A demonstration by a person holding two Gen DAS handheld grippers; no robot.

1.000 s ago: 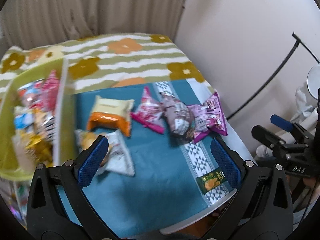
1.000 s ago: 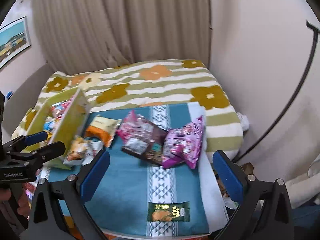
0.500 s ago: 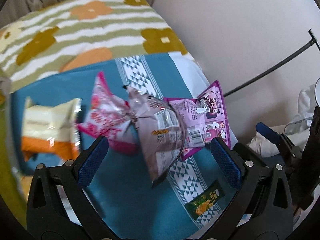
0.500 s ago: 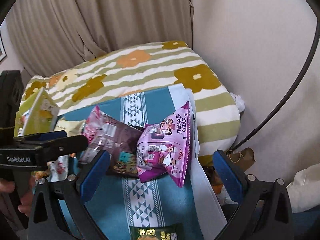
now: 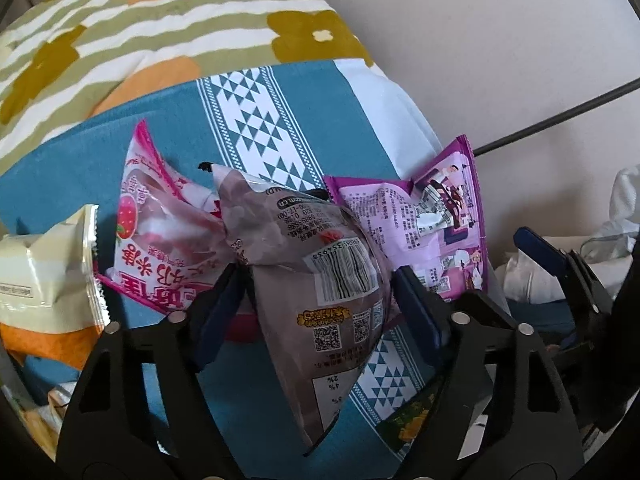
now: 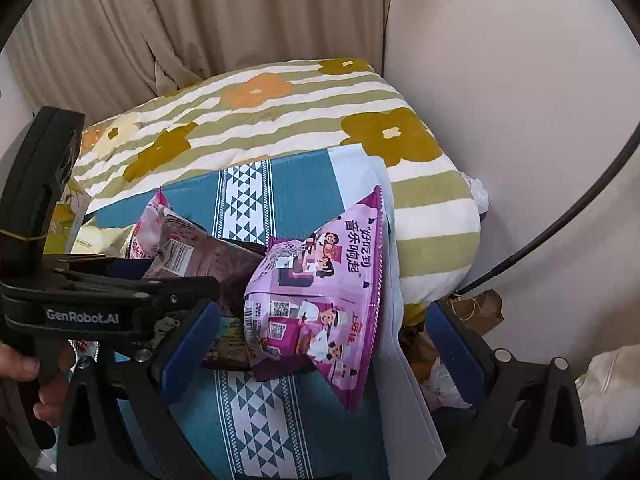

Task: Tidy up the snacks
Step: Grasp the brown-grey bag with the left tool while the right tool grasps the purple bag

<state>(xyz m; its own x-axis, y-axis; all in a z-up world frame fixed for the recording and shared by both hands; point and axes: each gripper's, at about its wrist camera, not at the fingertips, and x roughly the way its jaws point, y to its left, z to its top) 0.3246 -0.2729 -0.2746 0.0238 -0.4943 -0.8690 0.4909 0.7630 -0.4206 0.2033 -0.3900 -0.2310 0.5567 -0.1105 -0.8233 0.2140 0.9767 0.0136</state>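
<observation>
Left wrist view, crinkled brown snack bag (image 5: pixel 320 280), barcode upward, between left gripper (image 5: pixel 320 304) fingers

Three snack bags in a row on the cloth (image 5: pixel 280 92): strawberry bag (image 5: pixel 156 236) left, barcode bag (image 5: pixel 316 292) mid, overlapping both neighbours, cartoon bag (image 5: pixel 436 224) right by cloth edge. Left gripper (image 5: pixel 316 304) straddles barcode bag. Fourth bag (image 5: pixel 44 280) further left. Small packet (image 5: pixel 412 428) at near edge. Quilt (image 5: pixel 180 28) behind cloth.

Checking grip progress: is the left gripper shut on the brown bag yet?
Yes, apparently: left gripper pads press both sides of the brown bag, pinching it.
</observation>
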